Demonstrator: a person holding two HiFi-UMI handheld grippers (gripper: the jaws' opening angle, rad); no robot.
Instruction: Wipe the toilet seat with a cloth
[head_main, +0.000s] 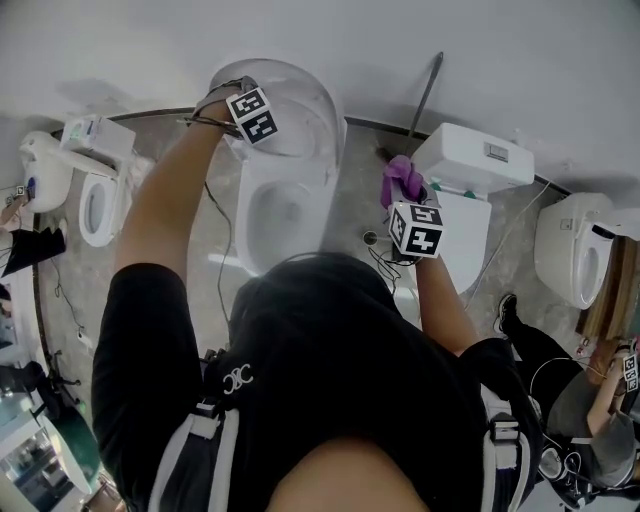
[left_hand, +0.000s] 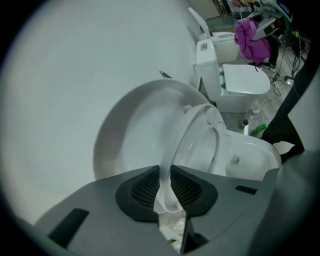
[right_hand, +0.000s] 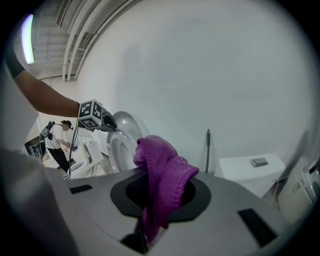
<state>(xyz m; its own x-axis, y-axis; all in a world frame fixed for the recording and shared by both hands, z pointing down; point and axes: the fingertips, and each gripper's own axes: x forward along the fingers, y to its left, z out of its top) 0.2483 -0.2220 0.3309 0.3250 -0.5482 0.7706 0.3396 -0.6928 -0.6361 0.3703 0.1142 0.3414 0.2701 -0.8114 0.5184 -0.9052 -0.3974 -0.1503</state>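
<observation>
two tongs, one cloth, one toilet in front of you. left tongs (left_hand: 167, 192): clenched on the edge of the toilet seat (left_hand: 202, 137), whose thin white rim runs straight between the two pads. the seat stands raised and tilted, lifted clear of the bowl (left_hand: 252, 157) and a little in front of the lid (left_hand: 127, 137), which stands upright at the wall. in the head view your left arm reaches up to the top of that seat. right tongs (right_hand: 160, 200): clenched on the purple cloth (right_hand: 165, 172), which bunches into a lump above the pads and trails a short tail below them. the head view puts the cloth to the right of the toilet, over the floor (head_main: 350, 195) between it and the neighbouring toilet (head_main: 470, 165), well apart from the seat and touching no part of it. other items: the neighbouring toilet has its lid down and a button on its tank; a thin rod (right_hand: 208, 150) leans on the wall between the two toilets; a small green thing (left_hand: 258, 130) lies on the floor near the neighbour's base; further toilets stand at the far left (head_main: 95, 200) and far right (head_main: 575, 245); another person (right_hand: 57, 142) stands far off to your left.
</observation>
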